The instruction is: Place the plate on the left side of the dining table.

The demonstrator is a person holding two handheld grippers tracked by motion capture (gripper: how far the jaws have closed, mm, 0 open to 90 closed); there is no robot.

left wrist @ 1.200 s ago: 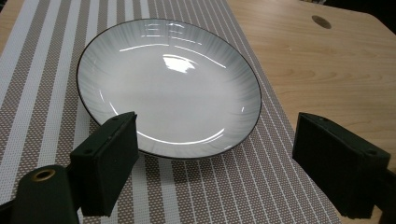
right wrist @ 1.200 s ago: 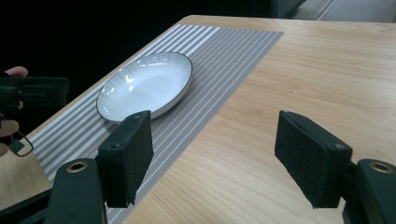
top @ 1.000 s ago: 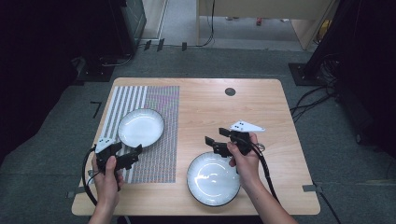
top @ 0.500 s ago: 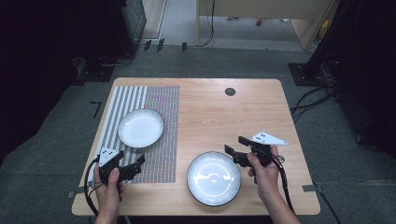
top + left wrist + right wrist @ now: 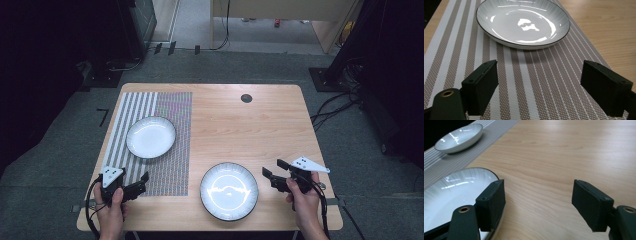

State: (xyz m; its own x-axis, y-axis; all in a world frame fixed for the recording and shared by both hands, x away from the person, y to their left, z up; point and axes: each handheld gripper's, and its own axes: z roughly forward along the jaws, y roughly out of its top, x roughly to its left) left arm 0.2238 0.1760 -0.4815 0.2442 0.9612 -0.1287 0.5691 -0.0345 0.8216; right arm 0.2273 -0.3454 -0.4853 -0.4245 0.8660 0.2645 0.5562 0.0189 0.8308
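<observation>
Both hands pulled back toward near edge. Right gripper (image 5: 274, 172) wide open, empty, just right of near plate (image 5: 229, 190). Left gripper (image 5: 141, 183) wide open, empty, over placemat (image 5: 170, 150) near corner; far plate (image 5: 151, 137) on placemat.

I get bright overhead light on the table (image 5: 230, 125), dark surroundings. White glare streaks the plate (image 5: 524, 22) beyond my left fingers (image 5: 482, 86); the far plate (image 5: 459, 137) past my right fingers (image 5: 491, 203) looks soft.
</observation>
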